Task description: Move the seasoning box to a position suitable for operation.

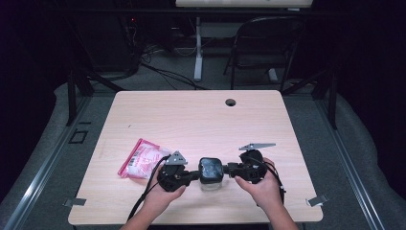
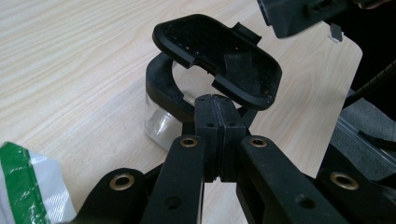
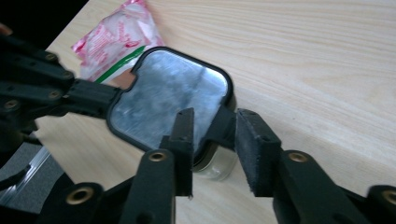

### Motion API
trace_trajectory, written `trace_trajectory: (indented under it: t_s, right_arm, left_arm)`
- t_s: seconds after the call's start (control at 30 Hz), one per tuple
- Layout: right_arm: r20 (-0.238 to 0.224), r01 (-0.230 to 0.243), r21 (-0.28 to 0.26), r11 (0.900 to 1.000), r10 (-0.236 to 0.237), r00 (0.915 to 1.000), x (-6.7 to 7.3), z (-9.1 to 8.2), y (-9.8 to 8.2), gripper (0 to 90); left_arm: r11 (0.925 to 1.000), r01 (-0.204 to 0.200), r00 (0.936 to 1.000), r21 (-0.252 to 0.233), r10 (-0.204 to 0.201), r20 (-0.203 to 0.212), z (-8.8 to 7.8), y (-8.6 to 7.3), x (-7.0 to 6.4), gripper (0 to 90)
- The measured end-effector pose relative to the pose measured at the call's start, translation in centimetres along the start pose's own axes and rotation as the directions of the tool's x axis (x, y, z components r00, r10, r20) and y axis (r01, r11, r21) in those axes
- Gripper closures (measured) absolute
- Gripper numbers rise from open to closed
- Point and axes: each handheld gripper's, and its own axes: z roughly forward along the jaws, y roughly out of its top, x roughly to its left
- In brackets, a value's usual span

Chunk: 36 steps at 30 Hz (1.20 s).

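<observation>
So I had this small clear container (image 1: 211, 182) sitting near the front edge of the desk (image 1: 201, 115), right between my two claws. My left claw (image 2: 217, 116) was clamped tight on the black rim on its left side, under the flipped-up lid (image 2: 219, 53). My right claw (image 3: 214, 140) sat on the opposite side, jaws partly apart around the lid's tab, not really squeezing it. A pink-and-white snack packet (image 1: 141, 158) lay just left of my left hand.
</observation>
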Motion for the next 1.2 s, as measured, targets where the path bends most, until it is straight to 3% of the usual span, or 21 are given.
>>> trace_trajectory:
  t_s: [0.07,0.1,0.17,0.4,0.6,0.73,0.9,1.1,1.2]
  right_arm:
    - [-0.004,0.012,0.002,1.000,-0.012,0.9999,0.2,-0.2,-0.1,65.2]
    - [-0.004,0.057,-0.001,0.998,-0.057,0.9983,0.7,-0.3,-0.3,61.0]
    - [-0.002,0.088,0.014,0.996,-0.088,0.9961,1.1,-0.4,-0.4,58.4]
    - [-0.017,0.156,0.012,0.988,-0.156,0.9876,2.2,-0.3,-1.1,51.1]
    - [0.002,0.238,0.008,0.971,-0.238,0.9713,2.6,0.1,-1.5,43.7]
    - [-0.001,0.245,0.007,0.970,-0.245,0.9696,2.9,0.2,-1.5,41.6]
    - [0.044,0.268,-0.016,0.963,-0.267,0.9626,3.6,0.9,-1.6,40.5]
    - [0.044,0.265,-0.024,0.964,-0.264,0.9636,3.6,0.9,-1.6,41.7]
    - [0.045,0.262,-0.025,0.965,-0.261,0.9643,3.6,0.9,-1.6,41.9]
  left_arm:
    - [1.0000,-0.002,1.0000,0.000,0.002,0.004,0.0,0.1,0.0,89.5]
    - [1.0000,-0.005,1.0000,0.001,0.005,0.007,0.0,0.3,0.0,88.9]
    - [1.0000,-0.005,1.0000,-0.005,0.005,0.008,0.0,0.4,-0.1,87.9]
    - [0.9997,0.003,1.0000,-0.026,-0.003,0.009,0.0,1.1,-0.2,82.0]
    - [0.9988,0.014,0.9999,-0.047,-0.014,0.002,0.0,1.5,-0.3,73.3]
    - [0.9988,0.007,1.0000,-0.049,-0.007,-0.003,0.1,1.6,-0.5,71.6]
    - [0.9991,0.003,0.9999,-0.043,-0.004,-0.015,0.4,1.5,-0.8,68.3]
    - [0.9993,-0.015,0.9984,-0.034,0.014,-0.055,0.7,1.4,-0.9,65.5]
    - [0.9997,-0.012,0.9987,-0.023,0.011,-0.051,0.9,1.2,-0.7,63.8]
